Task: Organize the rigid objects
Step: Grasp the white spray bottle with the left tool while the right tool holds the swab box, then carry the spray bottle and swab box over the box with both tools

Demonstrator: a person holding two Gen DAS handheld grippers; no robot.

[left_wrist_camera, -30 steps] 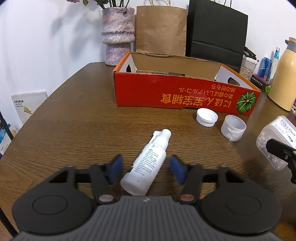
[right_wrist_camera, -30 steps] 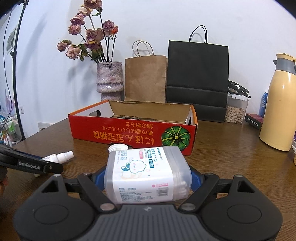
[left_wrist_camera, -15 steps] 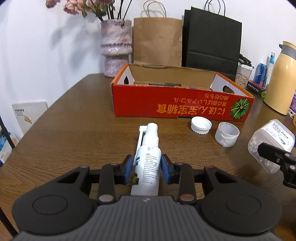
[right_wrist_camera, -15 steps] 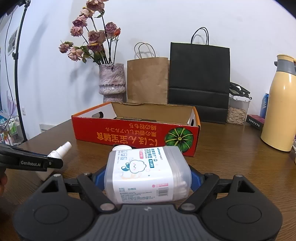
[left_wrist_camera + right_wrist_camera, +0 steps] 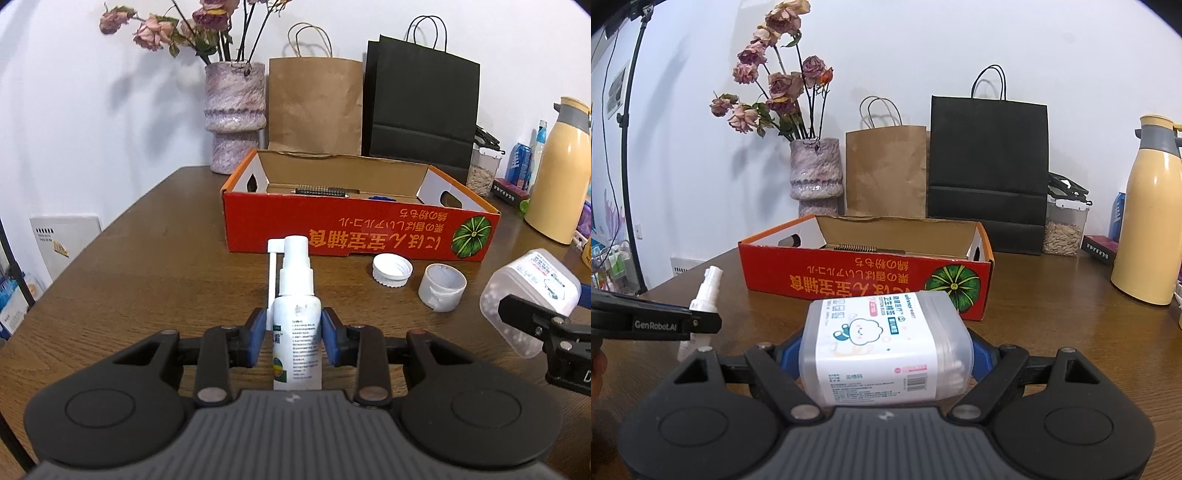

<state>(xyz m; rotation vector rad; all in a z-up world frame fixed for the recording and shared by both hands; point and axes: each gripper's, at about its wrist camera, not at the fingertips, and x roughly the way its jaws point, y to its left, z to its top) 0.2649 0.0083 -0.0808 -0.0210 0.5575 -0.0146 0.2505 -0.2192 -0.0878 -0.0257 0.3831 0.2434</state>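
Note:
My left gripper (image 5: 294,332) is shut on a white spray bottle (image 5: 295,295) and holds it off the table, nozzle pointing toward the red cardboard box (image 5: 354,232). My right gripper (image 5: 886,350) is shut on a clear cotton-swab box (image 5: 886,343), held above the table in front of the red box (image 5: 864,273). The swab box also shows at the right of the left wrist view (image 5: 528,295). The spray bottle shows at the left of the right wrist view (image 5: 701,295). Inside the red box lie a dark comb-like item (image 5: 321,191) and something blue (image 5: 382,198).
Two white caps (image 5: 391,270) (image 5: 441,287) lie on the wooden table (image 5: 147,266) before the box. Behind stand a flower vase (image 5: 234,114), a brown bag (image 5: 314,107) and a black bag (image 5: 421,110). A yellow thermos (image 5: 561,170) stands at the right.
My left gripper closed on the spray bottle, straightened it and lifted it off the table. My right gripper keeps the swab box and has risen slightly.

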